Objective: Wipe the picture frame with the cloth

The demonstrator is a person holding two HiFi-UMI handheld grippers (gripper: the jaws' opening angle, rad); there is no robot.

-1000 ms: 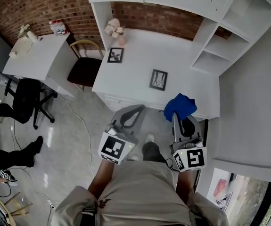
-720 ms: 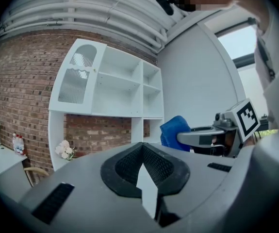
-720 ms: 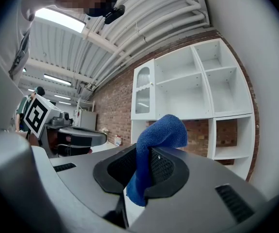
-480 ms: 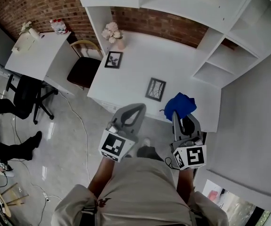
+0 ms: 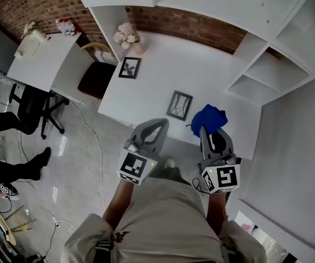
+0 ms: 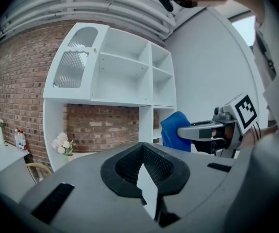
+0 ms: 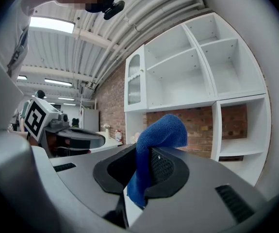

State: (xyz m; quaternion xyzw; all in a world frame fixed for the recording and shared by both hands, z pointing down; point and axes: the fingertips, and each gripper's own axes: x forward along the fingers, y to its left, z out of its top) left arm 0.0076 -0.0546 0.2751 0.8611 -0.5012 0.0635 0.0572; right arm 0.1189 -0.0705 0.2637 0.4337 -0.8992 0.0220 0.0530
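While nothing has touched the desk [image 5: 162, 75] yet, let's run across it from the left. Far back-left, near the flowers [image 5: 125, 36], is a second frame [image 5: 129, 68], well away from both tools. Coming in, the left gripper [image 5: 157, 125] hangs at the desk's near edge with its jaws pressed together and nothing between them. It's free to help.

Middle of the desk, towards the front, is the picture frame [image 5: 179, 105], dark-bordered. It's the likelier target, since it sits between the two grippers and just beside the cloth. Whether it lies flat or leans on a stand I can't tell from up here.

Just right of it is the blue cloth [image 5: 209, 119], clamped in the right gripper [image 5: 204, 131]. The jaws are closed on its lower part, and a rounded fold bunches up above them.

My read is that wiping hasn't begun and this is the approach. To do it well, bring that loose fold down onto the glass so fabric, not jaw tips, meets the surface. Press lightly and stroke across the face and then along the border. The frame looks light enough to skid or tip, so the empty left gripper should steady an edge first.
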